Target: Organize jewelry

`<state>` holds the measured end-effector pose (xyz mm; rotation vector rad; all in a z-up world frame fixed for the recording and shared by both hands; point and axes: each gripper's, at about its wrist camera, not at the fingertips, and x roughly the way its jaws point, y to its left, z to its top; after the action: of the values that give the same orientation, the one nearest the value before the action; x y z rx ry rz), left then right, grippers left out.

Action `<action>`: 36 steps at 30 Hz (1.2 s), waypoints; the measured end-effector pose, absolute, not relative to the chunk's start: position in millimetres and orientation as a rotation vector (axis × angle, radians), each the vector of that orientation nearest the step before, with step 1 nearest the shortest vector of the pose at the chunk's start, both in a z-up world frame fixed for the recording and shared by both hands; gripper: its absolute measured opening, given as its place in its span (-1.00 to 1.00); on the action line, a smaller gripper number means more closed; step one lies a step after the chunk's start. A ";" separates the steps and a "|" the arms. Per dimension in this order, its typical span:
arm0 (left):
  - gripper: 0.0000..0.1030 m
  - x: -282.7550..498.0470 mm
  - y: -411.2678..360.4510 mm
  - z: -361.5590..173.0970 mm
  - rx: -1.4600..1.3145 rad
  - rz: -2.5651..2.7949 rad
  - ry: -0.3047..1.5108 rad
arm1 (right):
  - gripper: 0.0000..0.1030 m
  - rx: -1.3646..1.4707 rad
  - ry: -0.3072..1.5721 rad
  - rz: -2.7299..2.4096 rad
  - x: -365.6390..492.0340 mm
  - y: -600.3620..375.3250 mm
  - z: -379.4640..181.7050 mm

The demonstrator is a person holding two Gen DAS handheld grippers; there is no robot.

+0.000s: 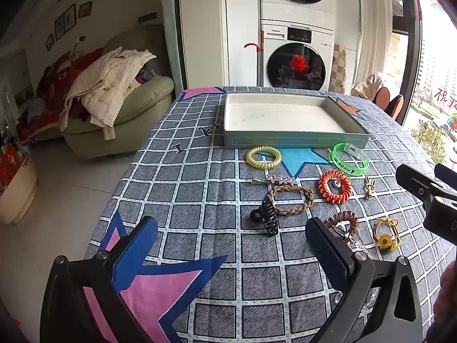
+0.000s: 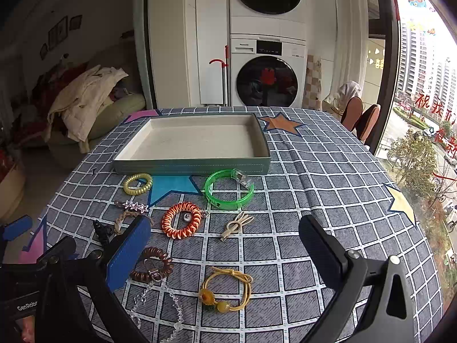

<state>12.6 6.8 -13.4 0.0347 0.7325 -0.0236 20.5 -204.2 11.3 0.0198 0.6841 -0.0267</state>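
Observation:
An empty grey-green tray [image 1: 294, 140] [image 2: 194, 168] lies at the far side of the table. In front of it lie a yellow coil tie [image 1: 263, 157] [image 2: 137, 183], a green bangle [image 1: 350, 160] [image 2: 228, 190], an orange coil tie [image 1: 334, 186] [image 2: 181, 219], a star clip [image 1: 274, 180] [image 2: 134, 205], a braided band [image 1: 291, 200], a black claw clip [image 1: 267, 217], a brown coil tie [image 1: 342, 221] [image 2: 151, 264], a beige knot clip [image 2: 235, 224] and a yellow flower cord [image 2: 227, 290]. My left gripper [image 1: 231, 245] and right gripper [image 2: 225, 245] hover open over the table, holding nothing.
A checked tablecloth [image 1: 200, 200] with star prints covers the table. A clear bead chain [image 2: 160, 308] lies near the front edge. A sofa piled with clothes [image 1: 108, 94] stands left, stacked washing machines [image 1: 297, 57] behind, chairs [image 2: 360, 117] and a window right.

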 end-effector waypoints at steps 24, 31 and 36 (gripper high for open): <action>1.00 15.1 8.0 -11.3 0.029 -0.025 0.736 | 1.00 0.026 0.681 -0.028 19.6 -204.6 12.9; 1.00 15.5 8.3 -12.5 0.025 -0.022 0.746 | 1.00 0.026 0.682 -0.030 19.8 -205.0 12.9; 1.00 15.3 8.7 -12.6 0.025 -0.022 0.747 | 1.00 0.029 0.684 -0.031 19.4 -206.0 13.3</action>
<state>15.3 8.7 -12.6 0.0247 0.7471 -0.0217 19.4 -206.0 13.3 0.0285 0.6836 -0.0306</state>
